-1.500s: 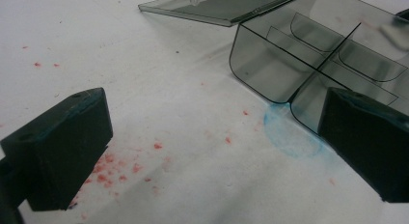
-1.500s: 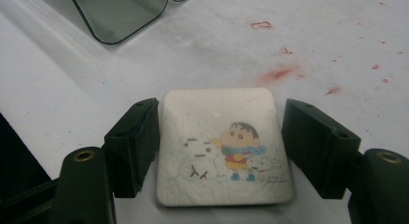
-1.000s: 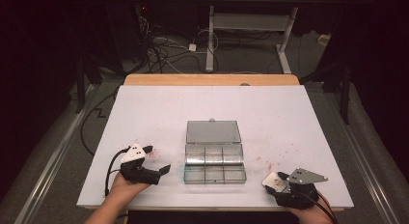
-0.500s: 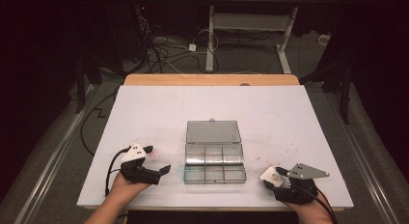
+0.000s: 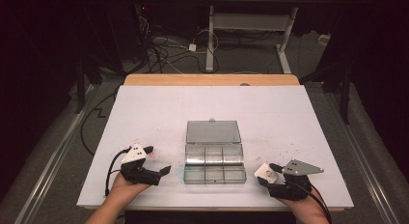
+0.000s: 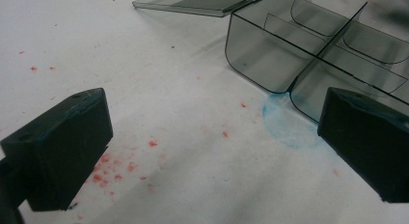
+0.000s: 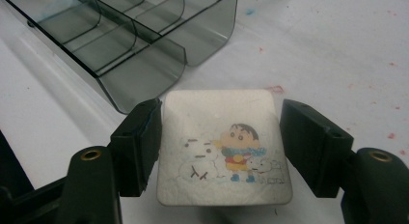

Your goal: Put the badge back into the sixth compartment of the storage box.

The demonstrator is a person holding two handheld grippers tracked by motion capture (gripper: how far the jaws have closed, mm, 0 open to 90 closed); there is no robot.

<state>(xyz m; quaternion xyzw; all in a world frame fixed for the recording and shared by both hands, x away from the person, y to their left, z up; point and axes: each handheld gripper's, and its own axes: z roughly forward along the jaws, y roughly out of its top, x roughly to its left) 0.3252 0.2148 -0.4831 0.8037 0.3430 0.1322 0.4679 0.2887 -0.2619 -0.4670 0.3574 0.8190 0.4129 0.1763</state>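
A clear grey compartment box [image 5: 215,162] lies open mid-table, its lid [image 5: 213,131] flat behind it and its cells looking empty. My right gripper [image 5: 268,175] sits just right of the box's front corner, shut on a small white square card [image 5: 265,170]. In the right gripper view the card [image 7: 222,151] carries a cartoon child and a snowman, the gripper [image 7: 219,119] has a jaw at each side edge, and the box [image 7: 144,45] lies just beyond. My left gripper [image 5: 158,160] rests left of the box, open and empty. In the left gripper view the gripper [image 6: 214,125] points at the box's corner [image 6: 270,64].
The white table [image 5: 159,113] carries red specks and a blue smudge [image 6: 289,125] by the box's near left corner. A wooden strip [image 5: 212,79] edges the far side. Beyond it are cables and desk legs on a dark floor.
My right gripper, with the card in it, has shifted slightly up and left toward the box. The left gripper has stayed where it was.
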